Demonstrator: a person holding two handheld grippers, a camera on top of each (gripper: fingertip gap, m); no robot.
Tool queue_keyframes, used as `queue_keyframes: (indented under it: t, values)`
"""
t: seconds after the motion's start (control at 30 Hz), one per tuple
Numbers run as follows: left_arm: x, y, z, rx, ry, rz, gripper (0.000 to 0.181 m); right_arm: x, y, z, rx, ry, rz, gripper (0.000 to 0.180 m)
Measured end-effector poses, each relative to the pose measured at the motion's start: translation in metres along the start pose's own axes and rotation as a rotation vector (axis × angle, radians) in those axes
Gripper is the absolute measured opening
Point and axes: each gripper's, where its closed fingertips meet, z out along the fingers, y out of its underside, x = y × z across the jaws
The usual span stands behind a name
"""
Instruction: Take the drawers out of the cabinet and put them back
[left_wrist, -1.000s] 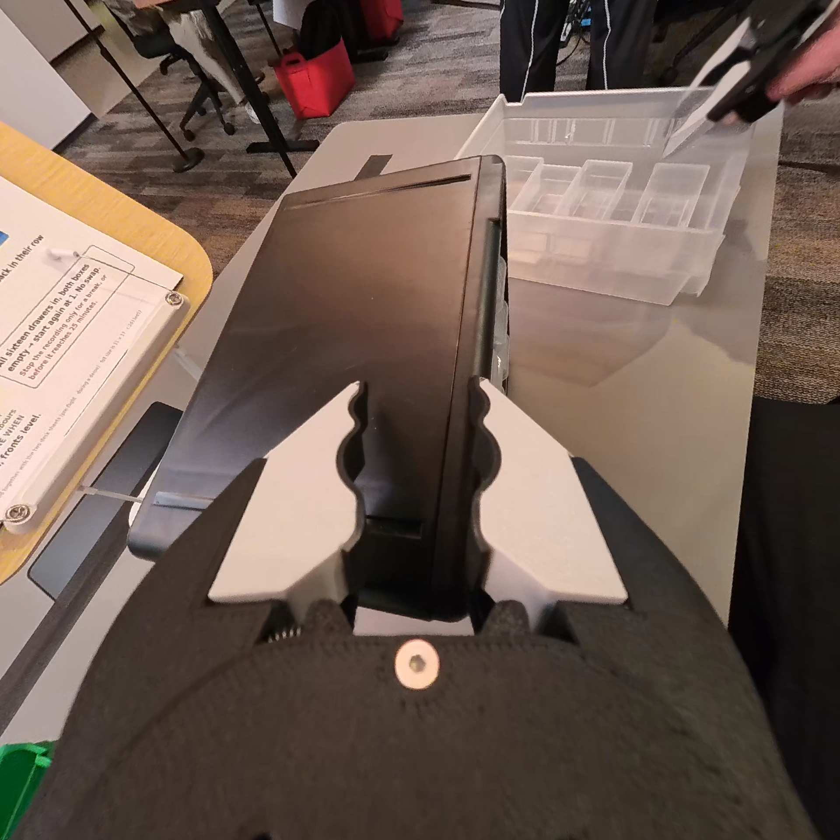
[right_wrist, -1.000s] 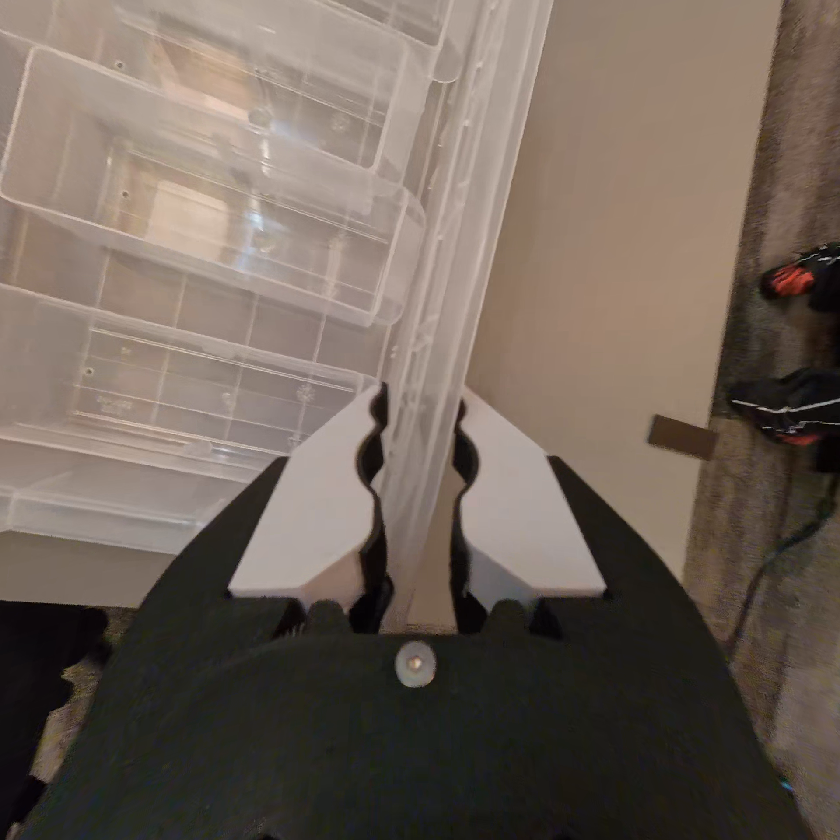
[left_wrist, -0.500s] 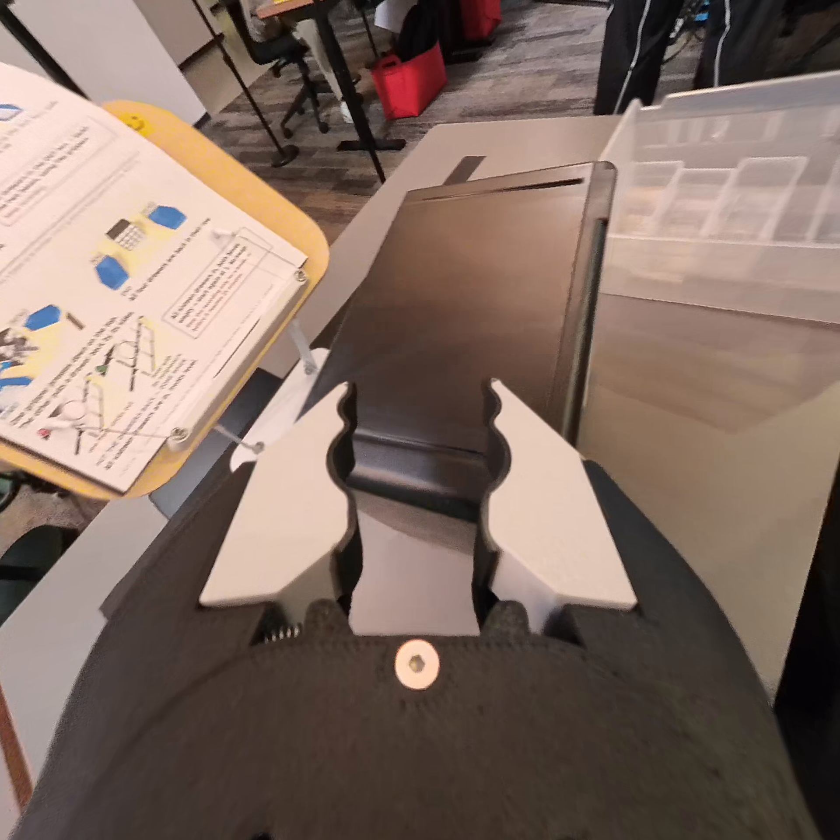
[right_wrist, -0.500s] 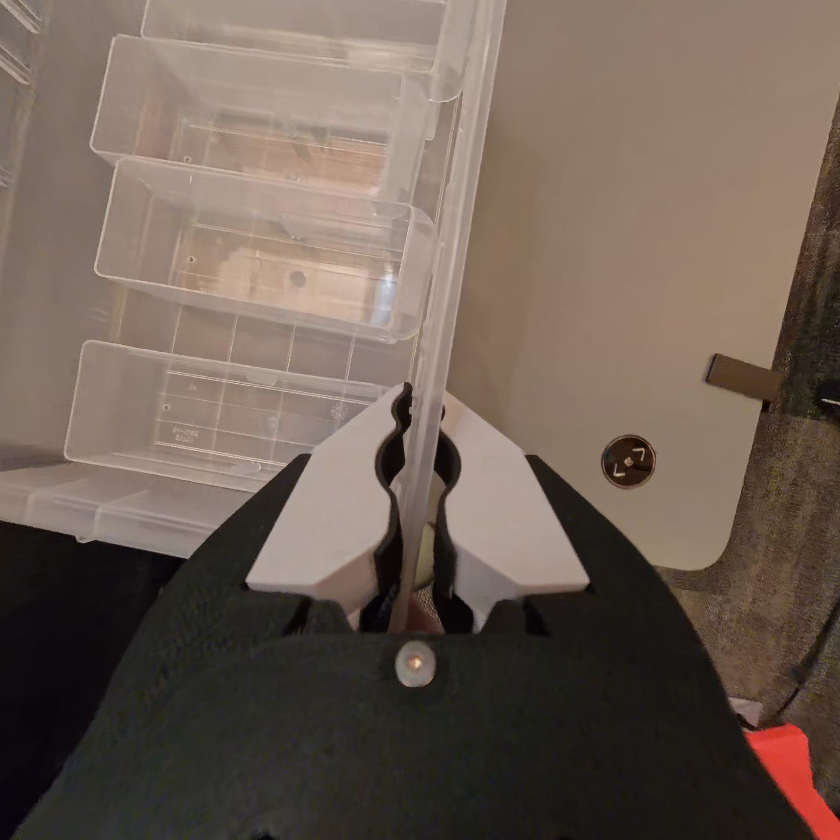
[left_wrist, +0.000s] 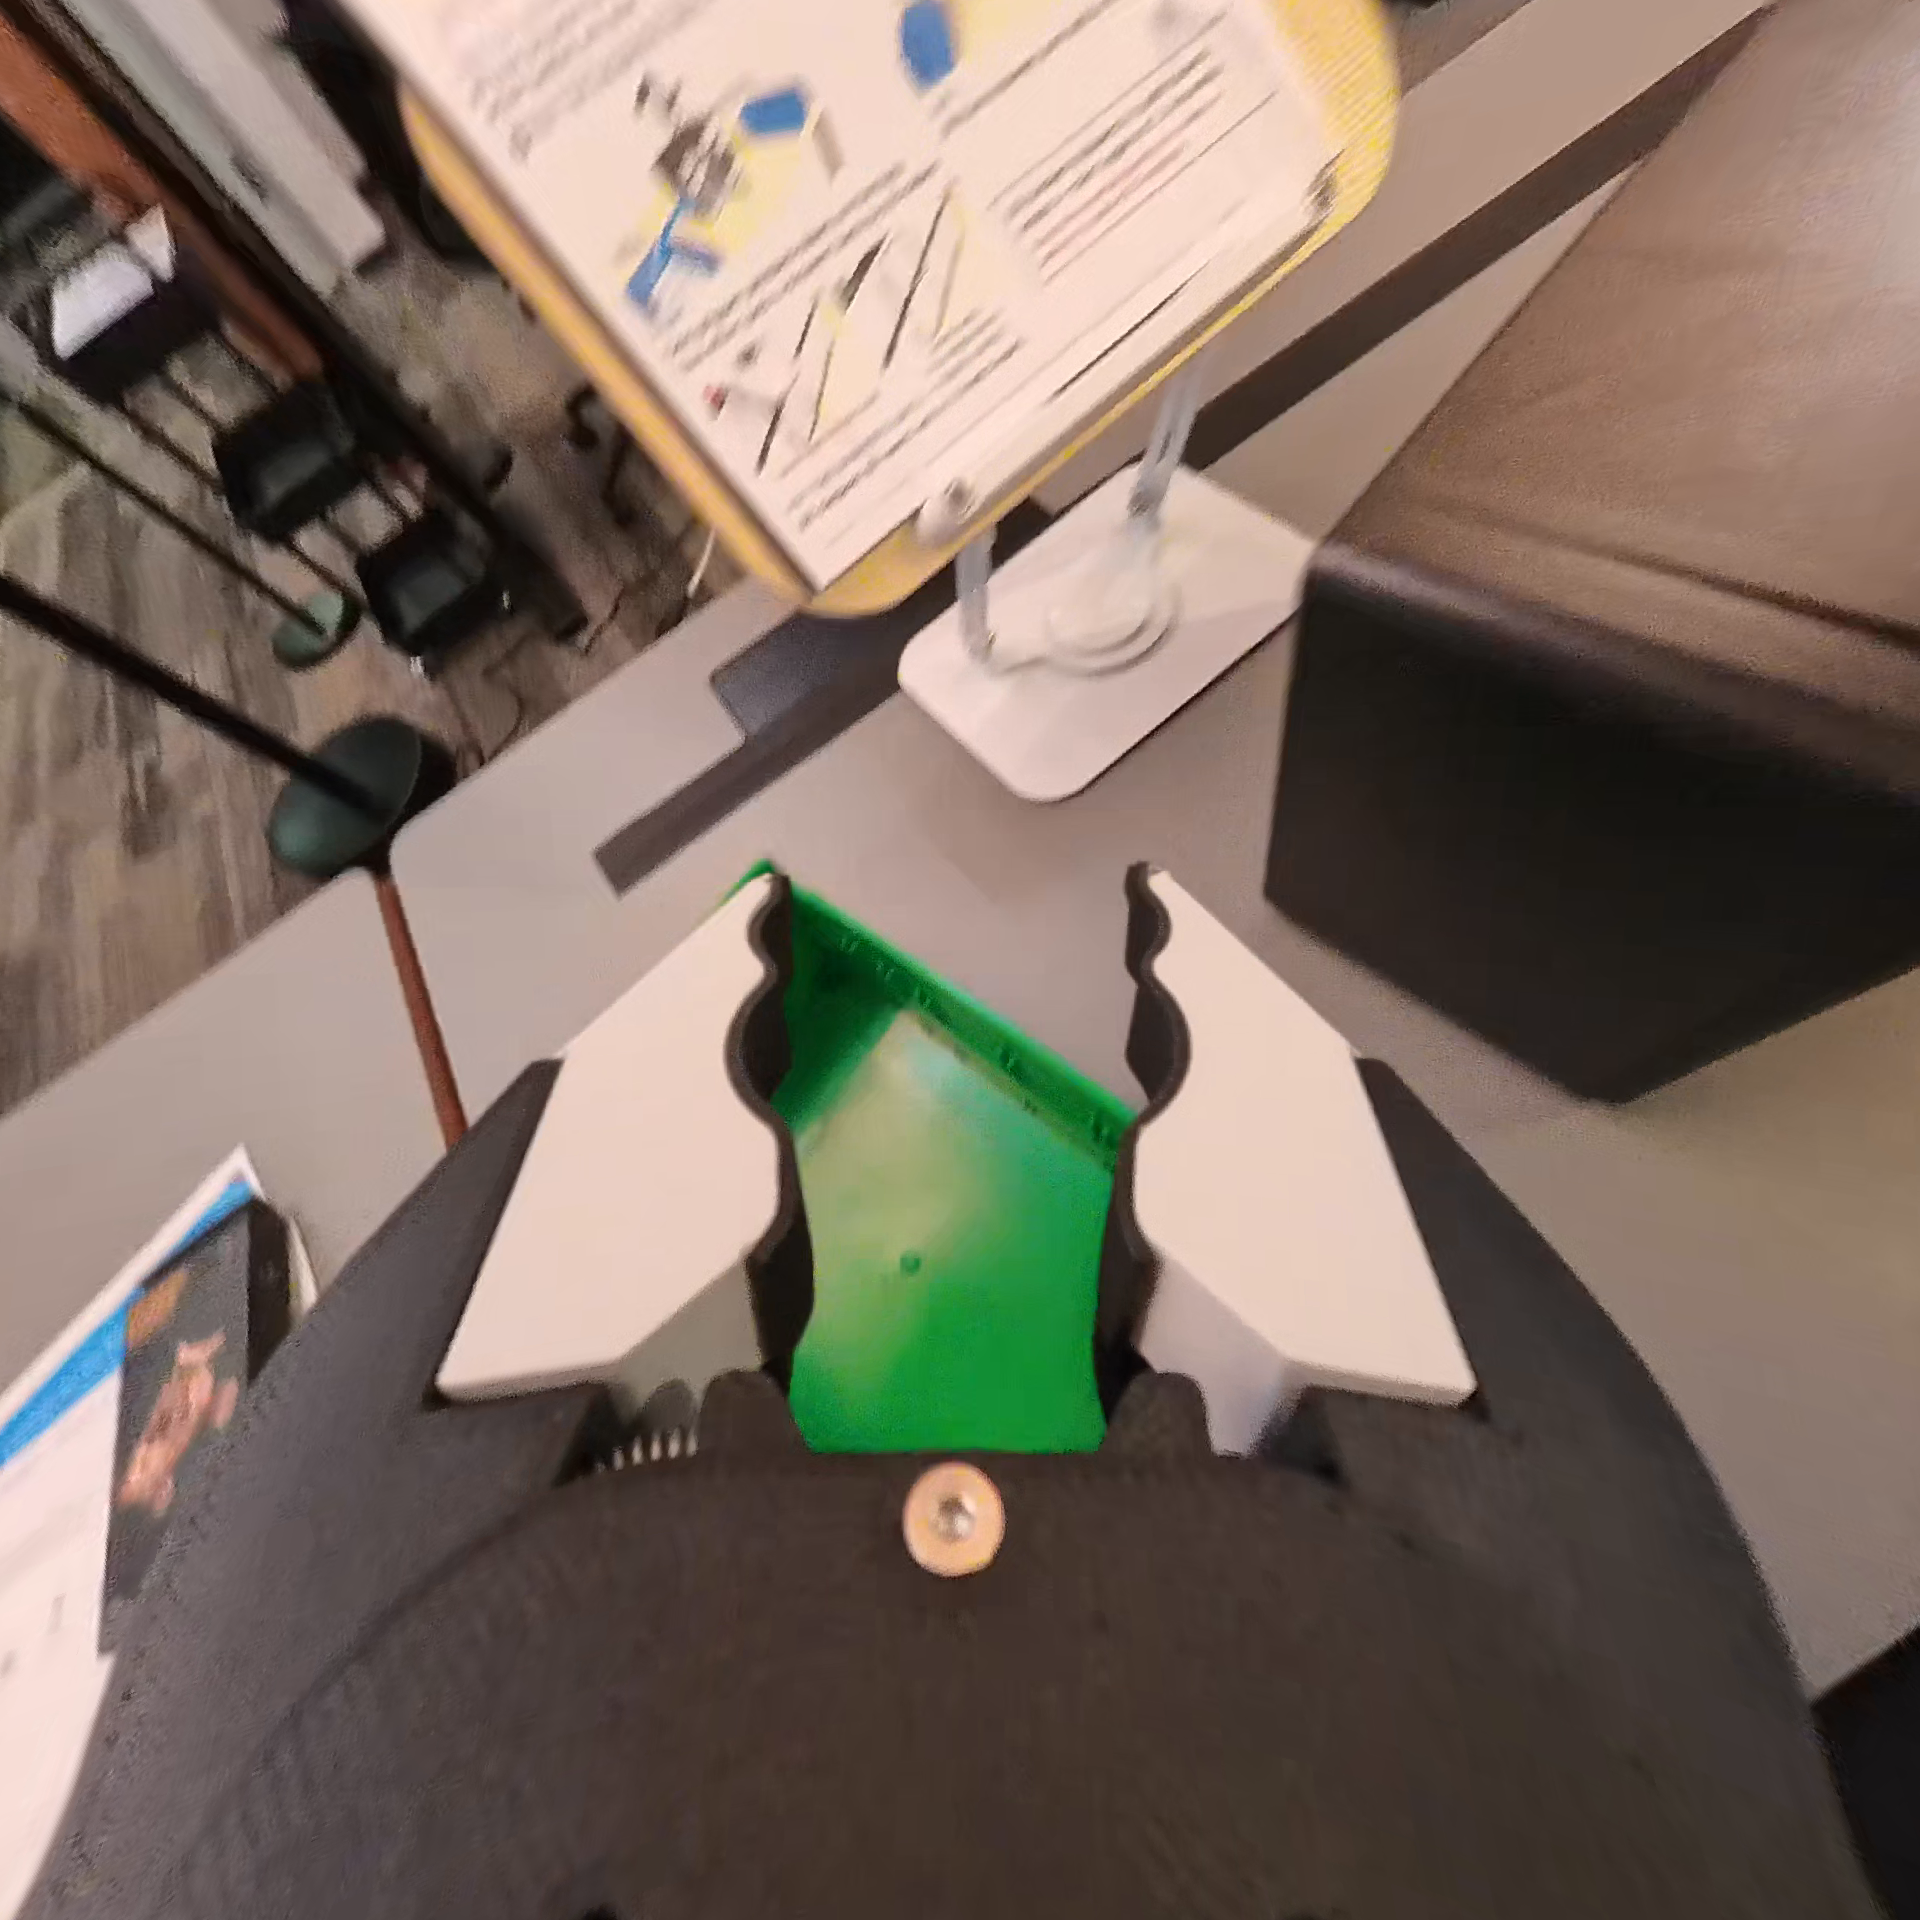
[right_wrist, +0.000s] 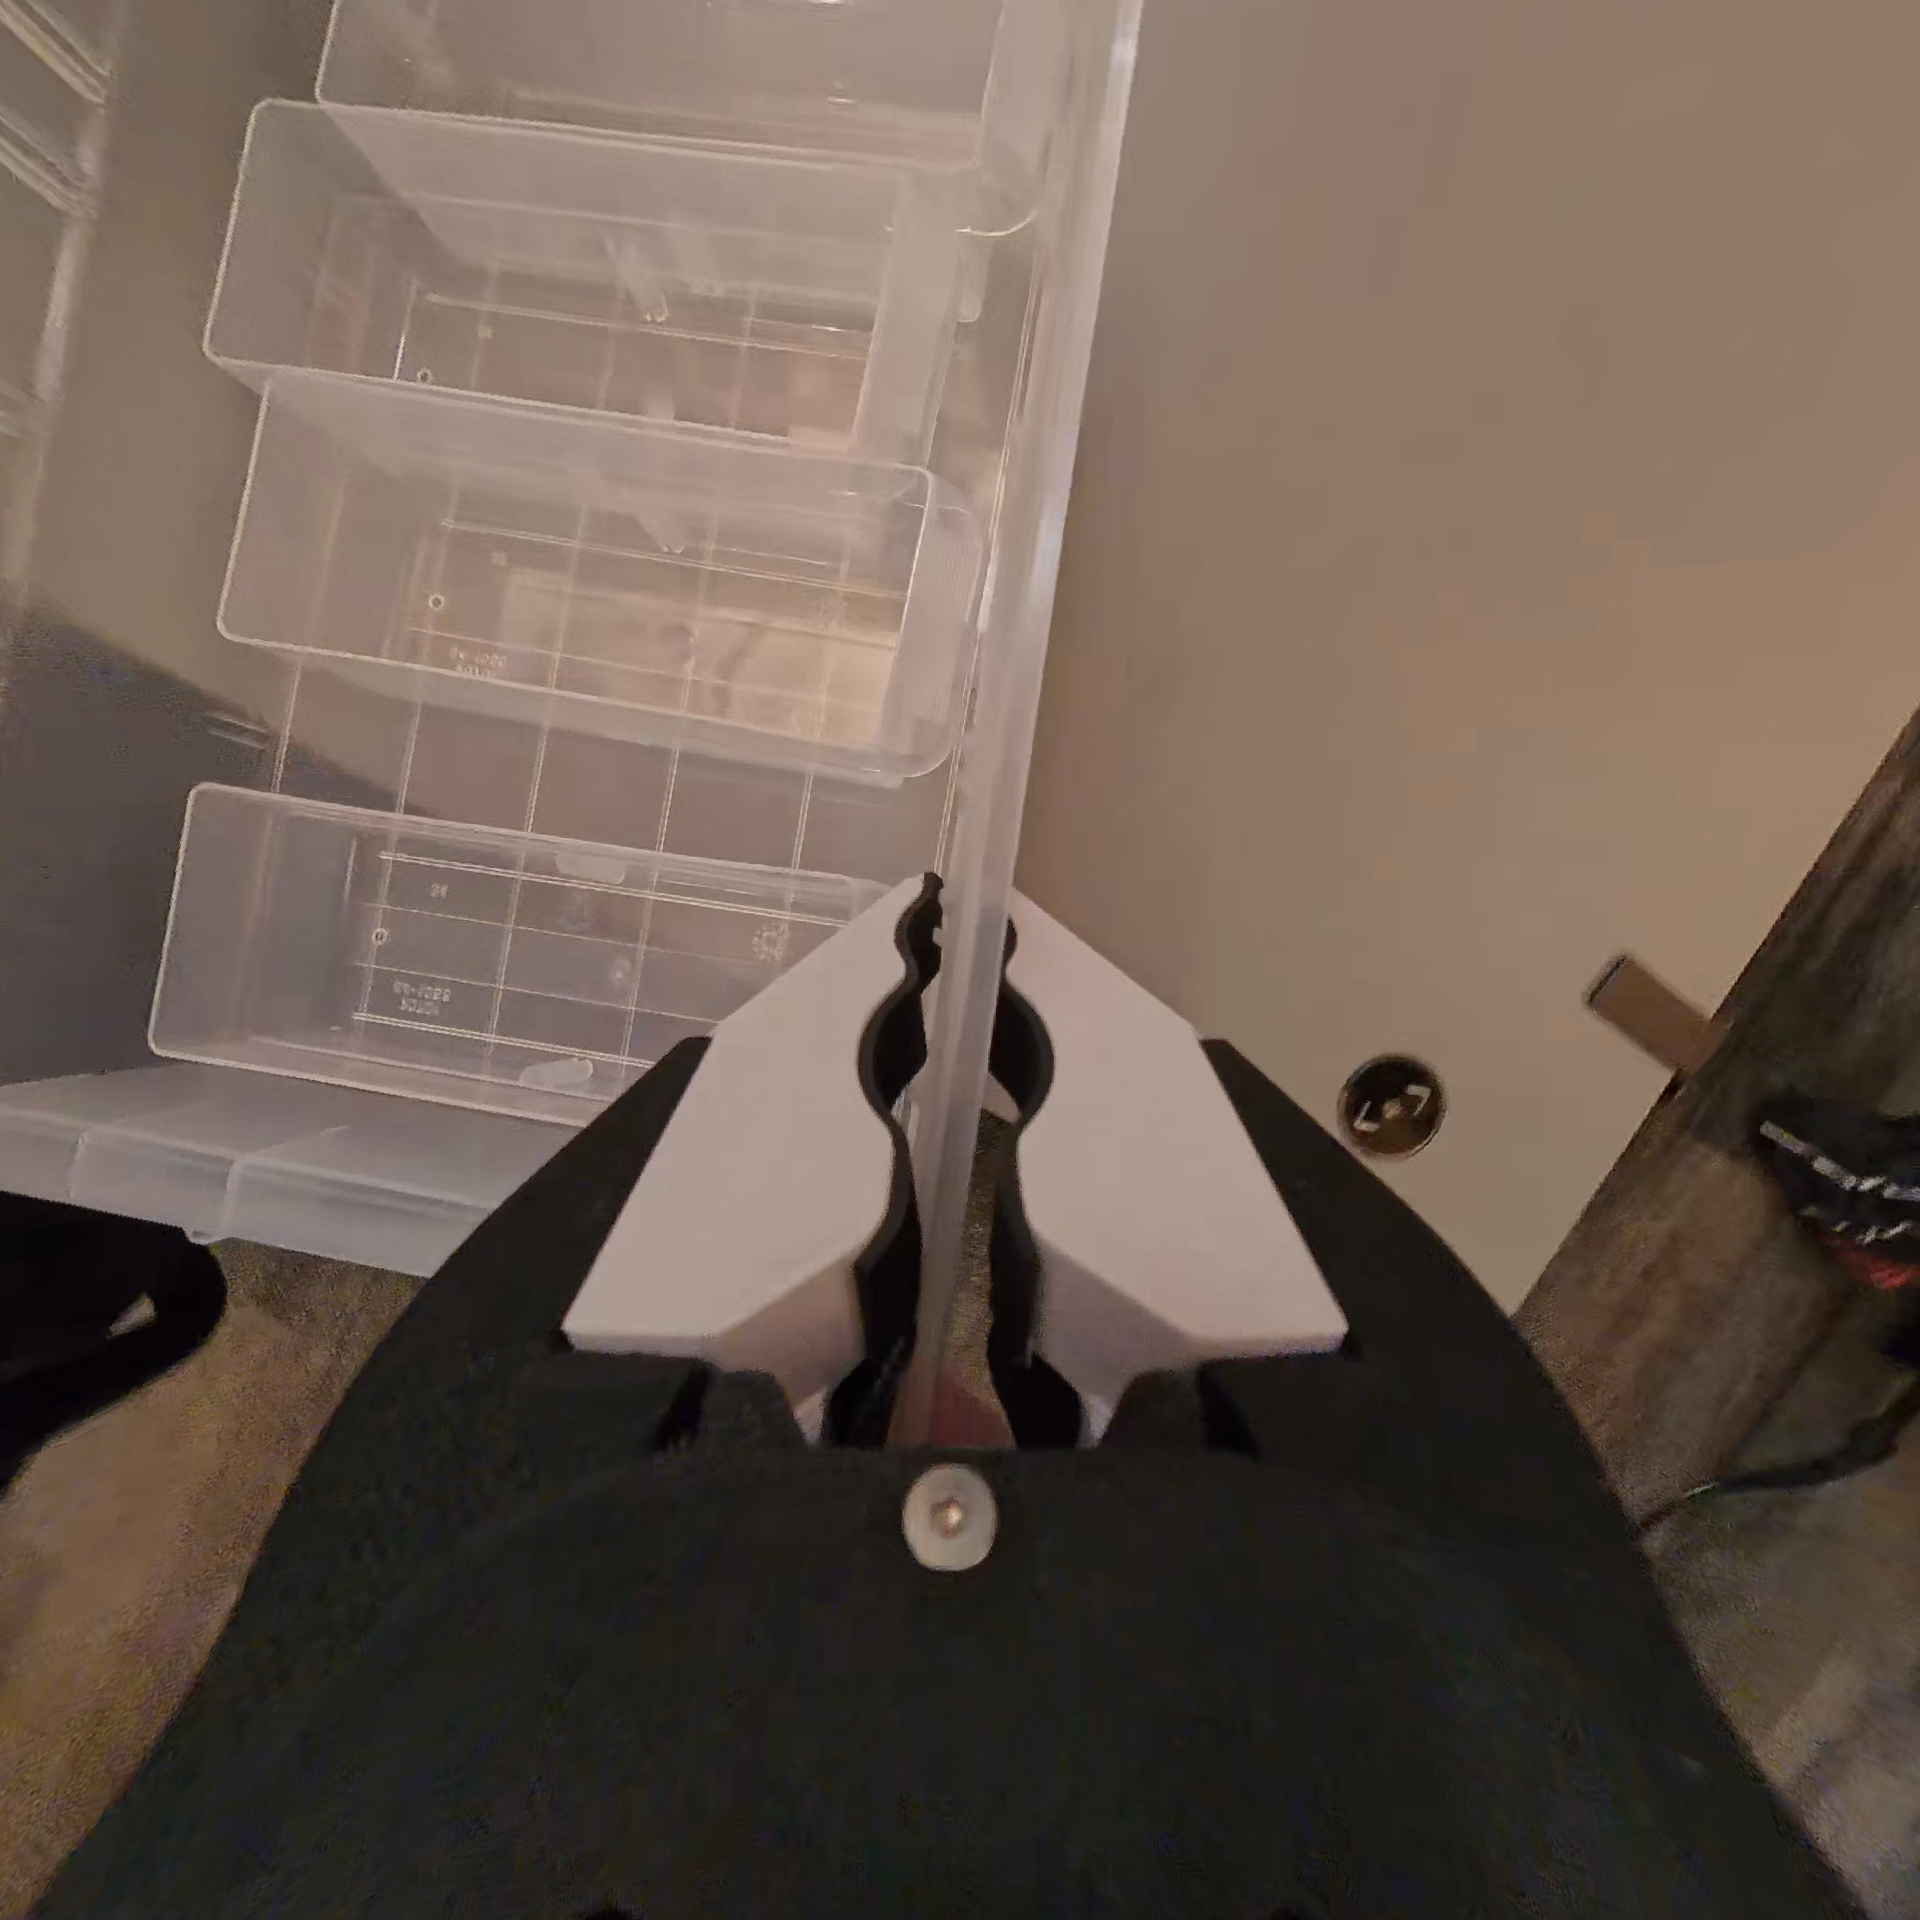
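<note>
Two hand-held grippers differ now; the left hand-held gripper (left_wrist: 951, 997), jaws apart and empty, has swung off the black cabinet (left_wrist: 1590, 831) to above a green bin (left_wrist: 935, 1226); the right hand-held gripper (right_wrist: 961, 935) has clamped the clear tray (right_wrist: 1049, 436) wall beside its drawers (right_wrist: 582, 582), so the tray looks ready to be moved.

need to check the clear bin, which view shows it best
The right wrist view: the clear bin fills its left half, small clear drawers inside, its wall pinched by the right gripper. The left wrist view shows none of it.
</note>
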Motion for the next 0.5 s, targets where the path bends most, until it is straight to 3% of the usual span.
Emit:
queue_keyframes:
  t: [0.27, 0.5]
  values:
    - [-0.081, 0.120, 0.011, -0.260, -0.106, -0.249, 0.085, -0.003, -0.029, 0.002, -0.058, -0.157, -0.357, 0.003]
    - [-0.109, 0.211, 0.019, -0.410, -0.119, -0.449, 0.096, -0.031, -0.050, 0.017, -0.073, -0.252, -0.536, 0.003]
